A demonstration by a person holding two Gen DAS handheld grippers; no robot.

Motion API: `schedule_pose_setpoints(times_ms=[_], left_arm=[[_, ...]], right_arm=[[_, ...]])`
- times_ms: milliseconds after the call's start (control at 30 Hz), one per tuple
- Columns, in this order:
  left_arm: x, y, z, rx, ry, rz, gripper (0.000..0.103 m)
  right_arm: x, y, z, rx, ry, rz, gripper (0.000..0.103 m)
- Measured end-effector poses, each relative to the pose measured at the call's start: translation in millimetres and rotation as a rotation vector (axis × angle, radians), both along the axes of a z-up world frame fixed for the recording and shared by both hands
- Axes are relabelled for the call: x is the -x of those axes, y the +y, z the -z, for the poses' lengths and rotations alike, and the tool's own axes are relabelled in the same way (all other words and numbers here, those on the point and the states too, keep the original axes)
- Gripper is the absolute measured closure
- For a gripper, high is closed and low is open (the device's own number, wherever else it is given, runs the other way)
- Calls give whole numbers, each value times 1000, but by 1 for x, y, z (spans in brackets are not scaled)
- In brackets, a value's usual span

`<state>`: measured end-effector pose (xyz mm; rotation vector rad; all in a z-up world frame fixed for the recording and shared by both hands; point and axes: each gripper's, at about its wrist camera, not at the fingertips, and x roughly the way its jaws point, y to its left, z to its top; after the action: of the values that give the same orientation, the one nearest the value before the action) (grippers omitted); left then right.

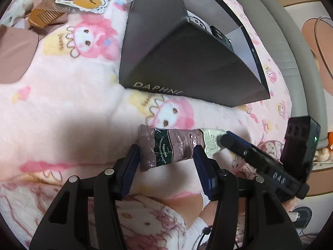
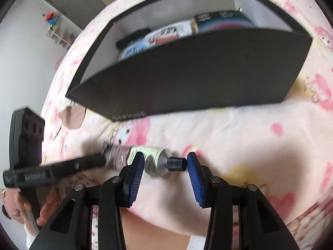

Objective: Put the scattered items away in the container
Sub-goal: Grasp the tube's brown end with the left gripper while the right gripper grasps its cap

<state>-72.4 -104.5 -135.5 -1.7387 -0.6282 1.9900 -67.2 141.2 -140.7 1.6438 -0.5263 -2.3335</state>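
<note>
Tube [image 1: 174, 146] of hand cream, brown w/ green band, lying crosswise on pink blanket [image 1: 62, 108], just in front of box [image 1: 179, 62]. Crimped end to the left in left view, cap [image 2: 177, 163] at far end, black, ribbed.

L gripper [image 1: 165, 162]: blue pads either side of tube's crimped half, left pad touching or nearly so, right pad against tube body; closed around it, firmness of grip unclear. R gripper [image 2: 165, 163]: pads apart, straddling tube's shoulder and cap; left pad overlaps tube's pale label, right pad just beside cap tip, contact not clear. Same R gripper seen from left view as a black arm reaching in at tube's white end [image 1: 239, 145]. Right view blurred, esp. left side.

Box: dark grey, open top, "DAPHNE" on near wall, pale inside. In it: printed packs [image 2: 166, 34], blue/white/black, flat on the bottom.

Further off, upper left in left view: wooden comb [image 1: 44, 15], sticker card [image 1: 81, 0] w/ cartoon girl, brown flat thing [image 1: 15, 54] at edge, partly cut off. Grey padded edge [image 1: 276, 37] beyond box on the right.
</note>
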Motion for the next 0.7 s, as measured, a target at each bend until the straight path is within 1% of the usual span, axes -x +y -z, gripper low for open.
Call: schedule_pose_setpoints(times_ms=[33, 67, 100, 133, 167, 200, 233, 267, 333, 400, 433, 500, 567, 633, 667, 700], left_arm=[[5, 6, 4, 25, 9, -16, 49], [5, 3, 2, 40, 13, -30, 49], [8, 9, 5, 49, 12, -44, 49], [10, 12, 10, 58, 2, -54, 49], [12, 27, 17, 77, -16, -57, 49], [14, 41, 23, 101, -33, -51, 50], [14, 66, 34, 126, -50, -27, 50], [14, 70, 36, 128, -59, -3, 49], [13, 80, 38, 133, -64, 42, 45], [14, 84, 36, 162, -44, 40, 41], [14, 86, 36, 168, -37, 41, 41], [14, 86, 34, 168, -23, 45, 41], [12, 85, 27, 146, 7, 54, 43], [7, 80, 19, 82, 23, 59, 44], [5, 80, 15, 66, 31, 57, 47], [3, 79, 9, 61, 47, 56, 48]], right_arm=[[2, 2, 3, 10, -13, -2, 64], [3, 4, 9, 15, -35, -5, 64], [4, 5, 17, 11, -56, -4, 64], [4, 5, 22, 9, -66, -5, 64], [4, 2, 26, 10, -69, -9, 64], [4, -1, 28, 9, -68, -16, 63], [4, -4, 28, -3, -65, -22, 61], [4, -8, 27, -21, -59, -33, 60], [4, -13, 25, -43, -51, -48, 59], [5, -20, 25, -54, -45, -51, 58], [5, -21, 25, -60, -39, -48, 57], [4, -20, 29, -60, -33, -39, 57], [3, -19, 24, -59, -19, -35, 58], [2, -15, 14, -80, 10, -26, 58], [2, -11, 8, -84, 26, -20, 58], [1, -9, 3, -83, 36, -19, 58]])
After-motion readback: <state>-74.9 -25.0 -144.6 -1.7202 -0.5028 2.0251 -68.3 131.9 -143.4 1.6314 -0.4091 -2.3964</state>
